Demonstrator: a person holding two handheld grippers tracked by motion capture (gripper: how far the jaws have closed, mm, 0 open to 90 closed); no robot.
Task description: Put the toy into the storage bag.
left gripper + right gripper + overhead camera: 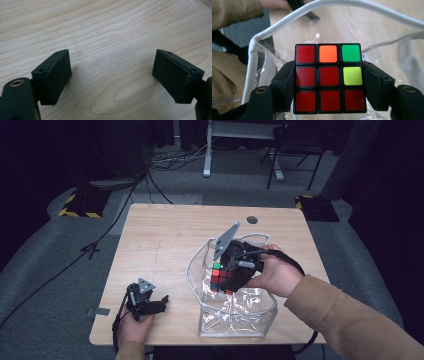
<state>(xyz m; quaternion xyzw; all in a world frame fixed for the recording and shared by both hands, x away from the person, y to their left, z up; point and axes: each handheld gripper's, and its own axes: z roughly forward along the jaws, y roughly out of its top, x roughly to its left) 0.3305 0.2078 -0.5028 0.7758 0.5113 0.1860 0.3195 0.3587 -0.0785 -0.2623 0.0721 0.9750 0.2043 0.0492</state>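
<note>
Wooden and pale, one surface (165, 240) is seen in the high view, and two tools are counted on it. One left tool (159, 302) is rested near the front left edge in a hand (134, 325), with its jaws spread and nothing between them. One right tool (226, 279) is held in the other hand (277, 275) over the open mouth of one clear plastic bag (235, 312) with white trim, and one colour cube (221, 277) is pinched in it just above the bag's opening. One round hole (252, 219) is set in the surface near its far edge.

In the left gripper view, two black pads (53, 75) are shown well apart above bare wood grain (112, 32).

In the right gripper view, the cube (329, 78) is clamped from both sides by the right tool (329, 86). Nine stickers are counted on the facing side: six red, one orange, one green and one yellow-green. Behind it, the bag's white rim (287, 21) is curved around, and a tan sleeve (227, 72) is seen at the left.
</note>
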